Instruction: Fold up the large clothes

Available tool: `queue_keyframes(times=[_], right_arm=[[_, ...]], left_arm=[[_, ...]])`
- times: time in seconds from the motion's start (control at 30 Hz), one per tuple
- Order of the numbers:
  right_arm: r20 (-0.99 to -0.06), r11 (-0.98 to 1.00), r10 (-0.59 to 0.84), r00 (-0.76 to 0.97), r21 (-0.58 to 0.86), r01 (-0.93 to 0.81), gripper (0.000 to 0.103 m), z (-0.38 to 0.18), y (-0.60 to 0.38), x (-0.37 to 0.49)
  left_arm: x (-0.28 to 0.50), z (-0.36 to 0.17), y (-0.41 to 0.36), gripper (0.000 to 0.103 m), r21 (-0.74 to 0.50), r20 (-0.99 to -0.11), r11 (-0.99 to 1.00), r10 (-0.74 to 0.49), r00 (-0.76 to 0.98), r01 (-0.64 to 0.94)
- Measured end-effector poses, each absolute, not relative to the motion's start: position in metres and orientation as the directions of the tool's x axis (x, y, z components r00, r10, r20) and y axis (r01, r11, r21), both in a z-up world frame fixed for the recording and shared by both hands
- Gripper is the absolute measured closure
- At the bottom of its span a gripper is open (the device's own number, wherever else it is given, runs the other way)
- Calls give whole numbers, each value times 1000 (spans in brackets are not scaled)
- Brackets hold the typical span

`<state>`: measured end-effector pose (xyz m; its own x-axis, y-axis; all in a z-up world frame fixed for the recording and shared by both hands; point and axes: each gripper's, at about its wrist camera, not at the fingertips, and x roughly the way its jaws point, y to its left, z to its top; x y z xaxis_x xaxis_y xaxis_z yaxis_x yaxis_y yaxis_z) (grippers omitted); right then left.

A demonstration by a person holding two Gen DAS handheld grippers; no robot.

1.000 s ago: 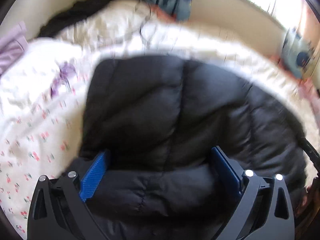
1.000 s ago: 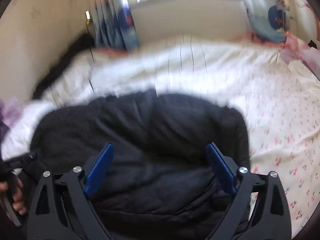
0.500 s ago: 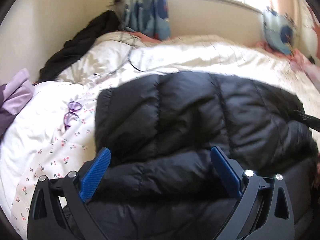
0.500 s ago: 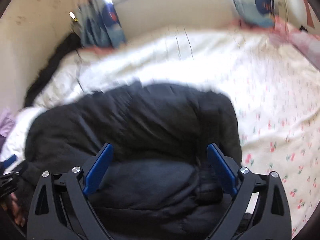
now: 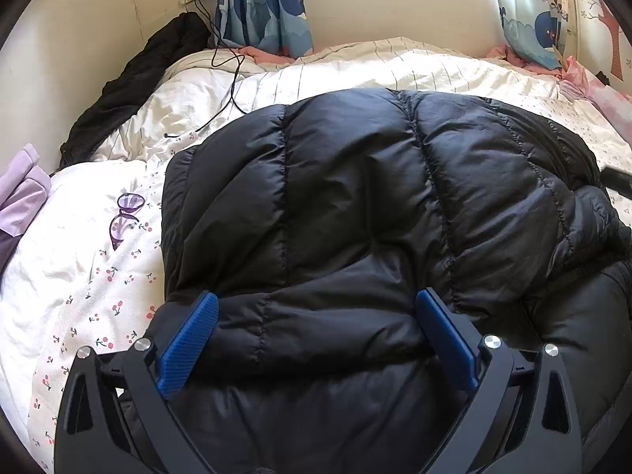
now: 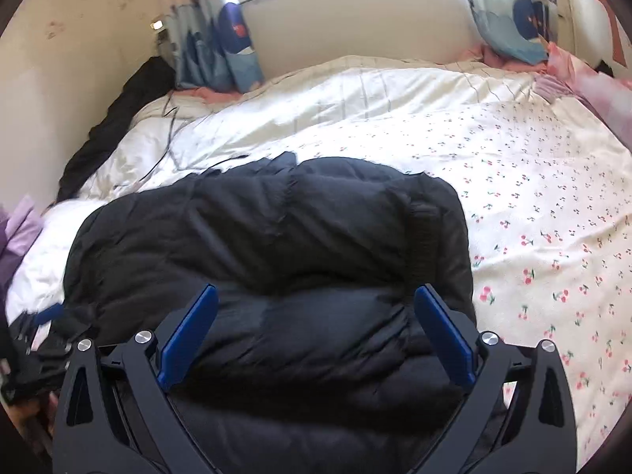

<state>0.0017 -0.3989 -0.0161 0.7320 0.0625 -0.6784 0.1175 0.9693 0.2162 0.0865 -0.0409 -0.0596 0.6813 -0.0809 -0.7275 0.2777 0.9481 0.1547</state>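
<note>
1. Left wrist view: the black puffer jacket (image 5: pixel 367 213) lies folded on the bed (image 5: pixel 79 296), a quilted upper layer doubled over a lower one, with the fold's near edge running crosswise just ahead of the fingertips.
2. The left gripper (image 5: pixel 316 316) has its blue pads (image 5: pixel 189 343) spread wide, one on each side of a puffy roll of the jacket; nothing is pinched between them, and whether the pads touch the cloth cannot be told.
3. The jacket's left edge is straight and ends on cherry-print sheet; purple glasses (image 5: pixel 124 217) lie near that edge, apart from it.
4. Beyond the jacket's far edge lies a striped white duvet (image 5: pixel 355 67), and a black cable (image 5: pixel 229 79) trails down to near the far left corner of the jacket.
5. A dark garment (image 5: pixel 134 79) is heaped against the wall, far left of the jacket; lilac cloth (image 5: pixel 19 189) sits at the bed's left margin.
6. Right wrist view, somewhat blurred: the jacket (image 6: pixel 268 245) fills the near left, its right edge rounded and falling onto the sheet.
7. The right gripper (image 6: pixel 316 316) is likewise spread wide over the jacket's near fold, clasping nothing.
8. Right of the jacket the bed (image 6: pixel 545 217) is bare sheet out to pink bedding (image 6: pixel 592 87) at the far right corner.
</note>
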Motion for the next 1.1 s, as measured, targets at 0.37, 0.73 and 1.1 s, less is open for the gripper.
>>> queue_keyframes(times=[0.37, 0.73, 1.1], right_arm=[[-803, 976, 119, 583, 204, 81, 7, -67, -389, 21], [-811, 978, 112, 574, 193, 82, 7, -64, -382, 29], [-725, 989, 39, 687, 125, 75, 7, -29, -369, 17]], left_arm=[[76, -58, -41, 7, 163, -720, 942, -90, 688, 293], [57, -44, -44, 7, 191, -656, 922, -136, 743, 337], [59, -52, -52, 7, 198, -686, 908, -140, 714, 368]])
